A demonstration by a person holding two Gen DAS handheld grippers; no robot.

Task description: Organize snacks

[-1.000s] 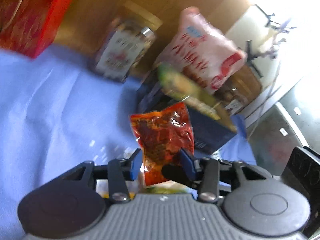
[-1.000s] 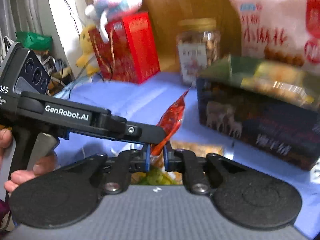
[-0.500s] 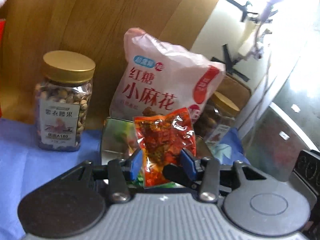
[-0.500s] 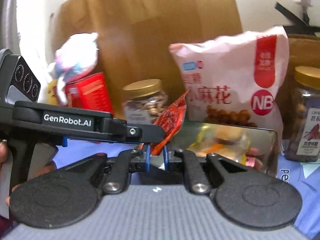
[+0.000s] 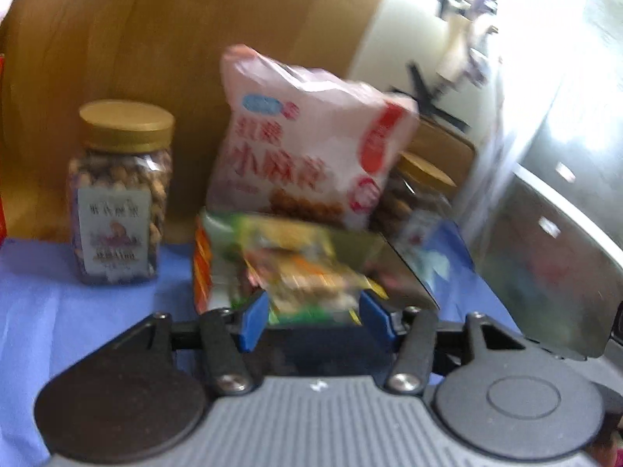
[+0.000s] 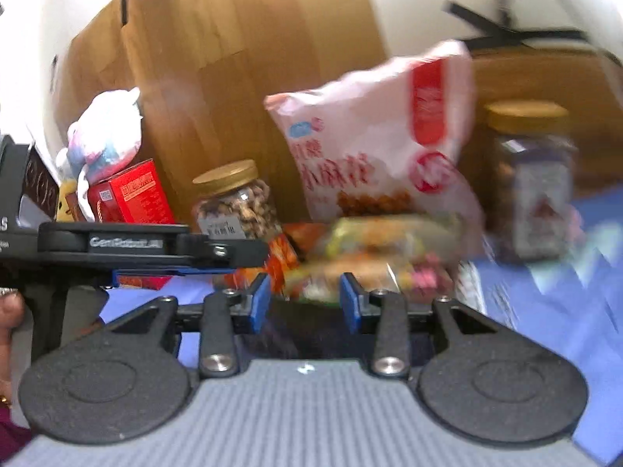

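Blue pads on our left gripper [image 5: 314, 321] and right gripper [image 6: 304, 302] stand apart, empty, before the snack tin [image 5: 405, 272].

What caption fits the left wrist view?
Open left tongs face a snack-filled box, pink bag and nut jar behind.

A blue cloth [image 5: 46, 311] carries a nut jar [image 5: 118, 202] and snack box [image 5: 296, 272].
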